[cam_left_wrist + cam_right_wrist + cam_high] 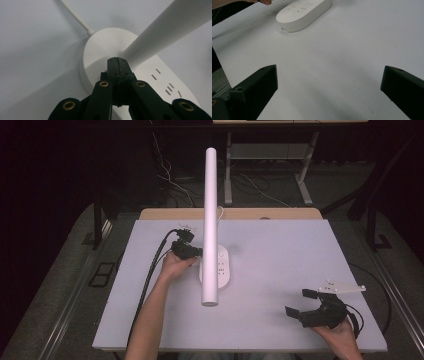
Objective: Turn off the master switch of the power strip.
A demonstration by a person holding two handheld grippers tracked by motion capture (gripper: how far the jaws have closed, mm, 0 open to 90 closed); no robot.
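White oval power strip (220,266) lies mid-table.

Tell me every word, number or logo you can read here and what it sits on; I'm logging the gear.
No readable text in these pictures.
Power strip: socket slots only, no print to make out.
White tube: plain, unmarked.
Left gripper and right gripper: black, no lettering seen.
Table: bare white, no markings.
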